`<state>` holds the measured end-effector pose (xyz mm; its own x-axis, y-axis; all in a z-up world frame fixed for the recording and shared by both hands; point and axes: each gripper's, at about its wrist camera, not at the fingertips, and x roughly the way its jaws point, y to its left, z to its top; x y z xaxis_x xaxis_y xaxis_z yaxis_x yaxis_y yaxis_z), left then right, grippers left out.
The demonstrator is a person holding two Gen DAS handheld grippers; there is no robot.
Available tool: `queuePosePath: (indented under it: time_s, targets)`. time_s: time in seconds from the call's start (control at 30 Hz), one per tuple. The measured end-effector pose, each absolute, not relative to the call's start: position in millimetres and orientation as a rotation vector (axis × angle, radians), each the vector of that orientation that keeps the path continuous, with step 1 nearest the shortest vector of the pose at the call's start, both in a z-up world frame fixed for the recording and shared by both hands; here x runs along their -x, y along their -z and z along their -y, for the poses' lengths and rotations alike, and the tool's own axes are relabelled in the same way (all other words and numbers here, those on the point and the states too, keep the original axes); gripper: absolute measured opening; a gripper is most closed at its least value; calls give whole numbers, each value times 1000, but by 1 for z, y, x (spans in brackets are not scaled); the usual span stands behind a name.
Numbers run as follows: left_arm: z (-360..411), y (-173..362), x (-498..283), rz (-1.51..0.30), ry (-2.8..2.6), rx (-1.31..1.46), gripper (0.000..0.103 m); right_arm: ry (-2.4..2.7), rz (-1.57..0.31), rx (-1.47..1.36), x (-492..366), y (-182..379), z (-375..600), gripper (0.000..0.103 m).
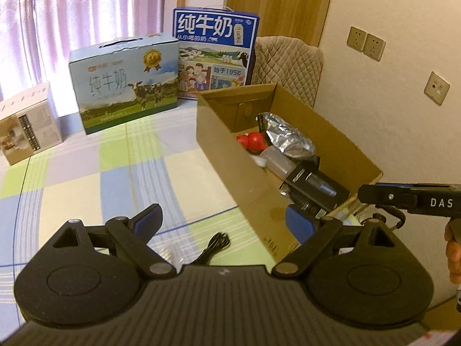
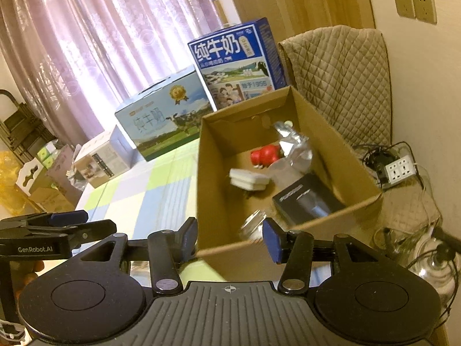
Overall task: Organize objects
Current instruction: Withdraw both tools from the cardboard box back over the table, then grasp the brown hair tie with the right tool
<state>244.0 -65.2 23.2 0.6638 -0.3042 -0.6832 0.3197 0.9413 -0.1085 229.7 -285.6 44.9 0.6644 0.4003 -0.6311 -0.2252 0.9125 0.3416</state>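
1. Left gripper (image 1: 222, 222) has its jaws spread wide and holds nothing; it hovers above the checked cloth (image 1: 86, 173), with a black cable (image 1: 214, 246) lying below the gap, at 6 o'clock from it.
2. Right gripper (image 2: 230, 238) is also spread, a little less wide, and grips nothing; a blurred clear jar (image 2: 252, 226) shows between its pads, just inside the near wall of the box (image 2: 207, 201). Whether the pads touch the jar I cannot tell.
3. Only the left view shows the cable, and the right gripper's side entering at 3 o'clock with part of a hand (image 1: 453, 256).
4. Only the right view shows a white plug (image 2: 249, 181) on the box floor, a power strip (image 2: 400, 170) at 3 o'clock outside the box, and glass vessels (image 2: 432, 262) at 4 o'clock.
5. Both views show the box's contents: a red toy (image 1: 250, 141) at the far end, a silver foil bag (image 1: 288, 137) to its right, and a black packet (image 2: 306, 200) nearer.
6. Milk cartons (image 1: 124, 83) stand at 11 to 12 o'clock, behind the box.
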Motion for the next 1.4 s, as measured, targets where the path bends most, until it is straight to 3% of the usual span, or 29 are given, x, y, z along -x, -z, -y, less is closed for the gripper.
queuePosePath:
  time_s: [0.77, 1.4]
  targets:
    - [-32, 11, -194, -869, 249, -5, 90, -350, -940, -170, -178, 35, 212, 48]
    - [-62, 50, -191, -946, 115, 4, 90, -340, -960, 7, -207, 94, 190, 48]
